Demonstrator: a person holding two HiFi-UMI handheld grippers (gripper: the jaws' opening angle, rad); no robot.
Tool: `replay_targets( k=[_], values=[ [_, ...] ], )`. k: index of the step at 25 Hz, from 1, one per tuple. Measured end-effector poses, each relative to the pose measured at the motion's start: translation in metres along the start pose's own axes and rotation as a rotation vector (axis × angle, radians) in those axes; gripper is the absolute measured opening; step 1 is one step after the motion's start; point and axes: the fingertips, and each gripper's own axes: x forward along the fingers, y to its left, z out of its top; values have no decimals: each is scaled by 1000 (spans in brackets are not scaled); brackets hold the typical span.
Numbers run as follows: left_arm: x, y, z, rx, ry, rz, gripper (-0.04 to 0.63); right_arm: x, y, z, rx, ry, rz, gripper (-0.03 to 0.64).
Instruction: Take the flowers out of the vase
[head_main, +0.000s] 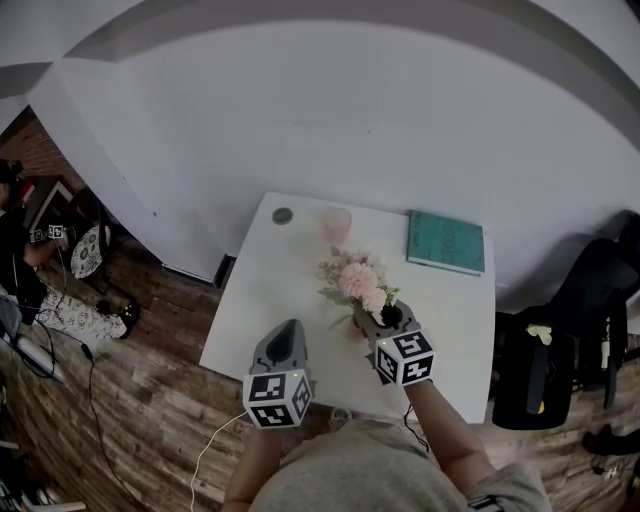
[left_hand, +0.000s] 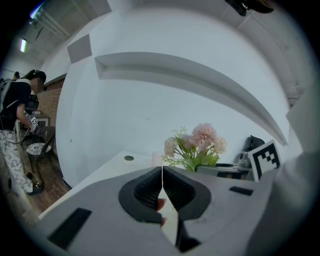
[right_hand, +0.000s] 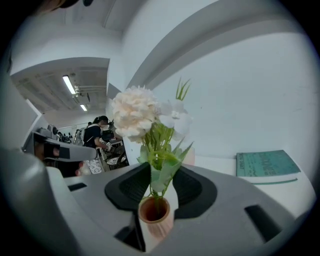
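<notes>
A bunch of pink and white flowers (head_main: 358, 280) stands in a small terracotta vase (right_hand: 156, 215) near the middle of the white table (head_main: 255, 300). In the right gripper view the white blooms (right_hand: 135, 112) rise above the jaws, and the vase's mouth sits low between them. My right gripper (right_hand: 161, 177) is closed around the green stems and leaves just above the vase's rim, with the pads touching the foliage on both sides. My left gripper (head_main: 290, 328) hovers left of the vase, apart from it, shut with nothing held. From the left gripper (left_hand: 162, 175) view the flowers (left_hand: 197, 142) stand ahead to the right.
A green book (head_main: 446, 242) lies at the table's far right corner. A pale pink cup (head_main: 336, 224) and a small round disc (head_main: 282, 215) sit near the far edge. A black chair (head_main: 590, 290) stands to the right; a person (head_main: 20, 260) is far left.
</notes>
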Motion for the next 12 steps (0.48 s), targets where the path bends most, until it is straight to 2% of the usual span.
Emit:
replay_targets(
  k=[5, 12],
  values=[
    [-5, 0, -1, -2, 0, 2, 8, -3, -1, 2, 2, -15, -28, 66],
    [-17, 1, -2, -1, -3, 6, 8, -8, 2, 3, 4, -18, -45, 35]
  ],
)
